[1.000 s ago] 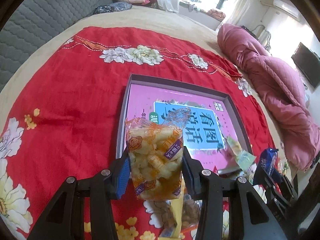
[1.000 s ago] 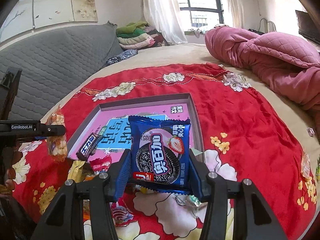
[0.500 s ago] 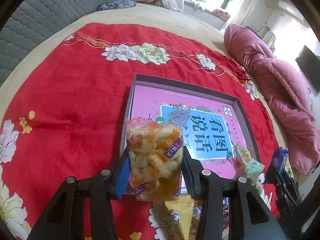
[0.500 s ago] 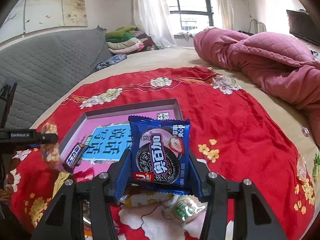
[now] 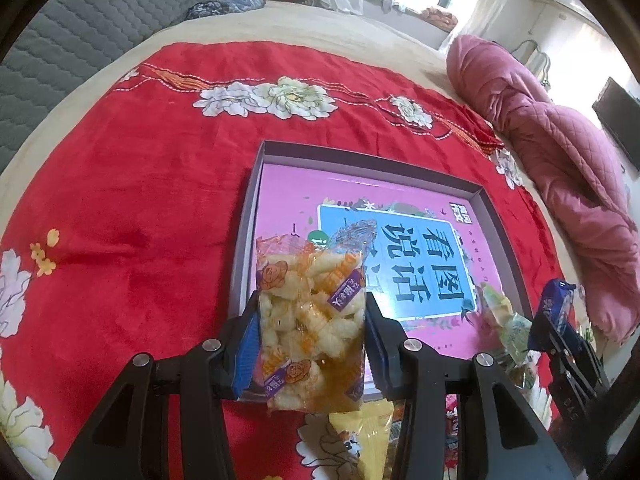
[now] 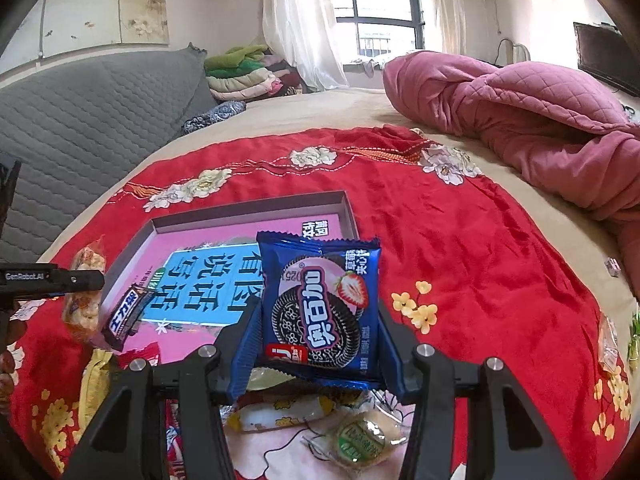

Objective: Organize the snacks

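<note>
Currently held: left tongs (image 5: 311, 334) pinching a clear puffed-snack bag (image 5: 310, 320) upright over the near-left edge of the shallow box (image 5: 248, 216); right tongs (image 6: 320, 344) pinching a blue cookie packet (image 6: 320, 304) above loose snacks at the box's near side, presumably both poised for dropping in. Box lies on the red bedspread (image 5: 120, 200). Change since a second ago: both tongs nearer the box, grips unchanged.
</note>
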A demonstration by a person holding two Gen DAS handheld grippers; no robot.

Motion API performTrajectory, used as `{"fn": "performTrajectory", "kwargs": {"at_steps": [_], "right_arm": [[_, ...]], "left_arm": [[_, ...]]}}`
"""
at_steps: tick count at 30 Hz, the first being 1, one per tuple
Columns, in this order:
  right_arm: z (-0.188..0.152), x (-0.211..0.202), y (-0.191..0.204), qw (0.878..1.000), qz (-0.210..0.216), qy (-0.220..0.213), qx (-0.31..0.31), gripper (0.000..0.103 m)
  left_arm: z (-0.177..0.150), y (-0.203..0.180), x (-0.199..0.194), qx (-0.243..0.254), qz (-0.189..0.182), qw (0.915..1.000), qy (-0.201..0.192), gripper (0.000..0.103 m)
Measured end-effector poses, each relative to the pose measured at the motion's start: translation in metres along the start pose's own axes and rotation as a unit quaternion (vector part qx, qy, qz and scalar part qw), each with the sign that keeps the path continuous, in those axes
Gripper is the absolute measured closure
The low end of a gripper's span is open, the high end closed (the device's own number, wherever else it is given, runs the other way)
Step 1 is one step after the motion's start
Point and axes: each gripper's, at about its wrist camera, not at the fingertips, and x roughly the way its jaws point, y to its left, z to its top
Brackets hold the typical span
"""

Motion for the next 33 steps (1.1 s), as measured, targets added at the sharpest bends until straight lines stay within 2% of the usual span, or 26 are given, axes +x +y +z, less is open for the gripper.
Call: {"fn": "performTrajectory", "kwargs": {"at_steps": [16,26,33], "right_arm": [[-0.006,0.020,0.004,0.999,0.016,0.028,-0.010,0.050],[-0.009,0.024,0.010,0.999,0.028,0.033,-0.024,0.050],[-0.010,0.025,0.011,0.999,0.021,0.033,-0.028,0.050]], "left_arm": [[-0.002,-0.022,0.010,0.018,-0.011,0.9997,0.014,0.055],[-0.003,-0.027,0.016,0.023,-0.019,0.9992,0.028,0.055],[-0.005,-0.030,0.018,0.026,-0.019,0.9990,0.031,0.055]]}}
